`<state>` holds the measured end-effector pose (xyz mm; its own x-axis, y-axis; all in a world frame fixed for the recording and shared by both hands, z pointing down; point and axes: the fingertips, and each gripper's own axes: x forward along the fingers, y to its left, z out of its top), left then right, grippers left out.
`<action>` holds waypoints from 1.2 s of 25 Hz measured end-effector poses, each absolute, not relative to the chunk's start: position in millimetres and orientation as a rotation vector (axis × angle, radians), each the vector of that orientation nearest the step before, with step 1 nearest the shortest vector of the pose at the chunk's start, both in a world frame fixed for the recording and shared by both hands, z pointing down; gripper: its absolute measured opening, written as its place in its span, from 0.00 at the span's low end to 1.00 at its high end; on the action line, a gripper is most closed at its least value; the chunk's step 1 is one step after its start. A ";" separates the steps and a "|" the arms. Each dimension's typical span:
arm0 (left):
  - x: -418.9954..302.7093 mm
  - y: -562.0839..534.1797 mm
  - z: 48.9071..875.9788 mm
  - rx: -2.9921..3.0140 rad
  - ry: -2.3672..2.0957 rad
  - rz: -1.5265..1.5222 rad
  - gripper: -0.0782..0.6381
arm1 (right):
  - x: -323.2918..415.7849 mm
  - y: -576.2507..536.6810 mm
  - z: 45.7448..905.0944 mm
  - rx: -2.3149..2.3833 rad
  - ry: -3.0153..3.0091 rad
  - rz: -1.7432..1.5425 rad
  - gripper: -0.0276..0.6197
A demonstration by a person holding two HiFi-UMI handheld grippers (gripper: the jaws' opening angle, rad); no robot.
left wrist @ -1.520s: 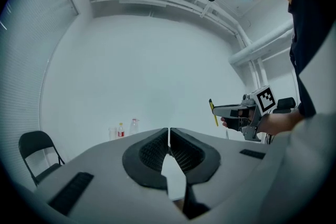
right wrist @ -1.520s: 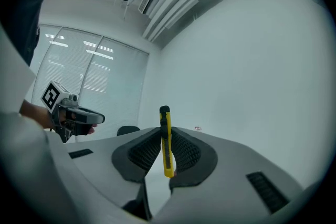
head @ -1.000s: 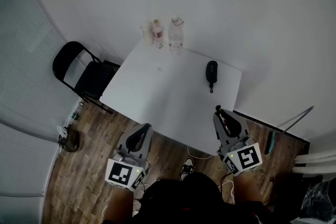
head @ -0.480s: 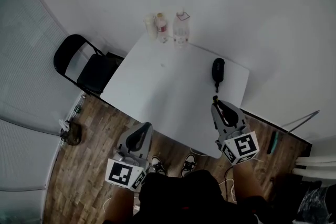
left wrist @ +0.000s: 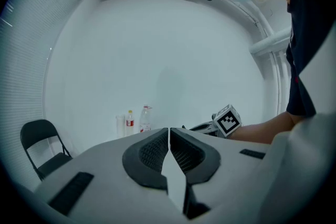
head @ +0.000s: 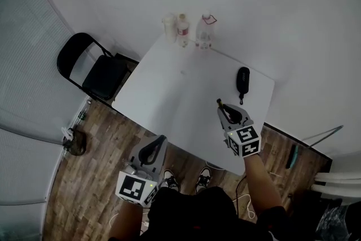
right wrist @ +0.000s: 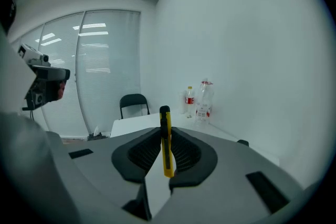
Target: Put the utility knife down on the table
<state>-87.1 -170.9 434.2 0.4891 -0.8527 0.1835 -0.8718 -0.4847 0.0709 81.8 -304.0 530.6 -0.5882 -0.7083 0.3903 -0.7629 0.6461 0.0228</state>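
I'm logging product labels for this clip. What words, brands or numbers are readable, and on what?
No text is readable.
Small bottle: red label, print too small.
Large bottle: label too small.
Utility knife: no print visible.
Right marker cube, left marker cube: square patterns only, no letters.
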 end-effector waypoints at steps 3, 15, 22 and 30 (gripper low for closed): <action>-100.7 -173.0 434.9 2.568 -1.530 0.177 0.15 | 65.0 -318.8 563.6 1.097 -2.438 0.277 0.15; -134.0 -178.9 460.7 2.440 -1.556 0.229 0.15 | 36.9 -325.9 729.4 0.715 -2.058 0.486 0.15; -137.6 -178.9 472.9 2.421 -1.542 0.280 0.15 | 30.5 -311.2 761.7 0.622 -1.961 0.505 0.15; -138.2 -178.7 475.6 2.419 -1.547 0.251 0.15 | 31.3 -302.3 774.1 0.583 -1.939 0.497 0.15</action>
<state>-138.2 -178.7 475.6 0.4186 -0.8635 0.2814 -0.9081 -0.3999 0.1239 31.3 -302.3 774.1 -0.3755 -0.1804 0.9091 -0.5957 0.7984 -0.0876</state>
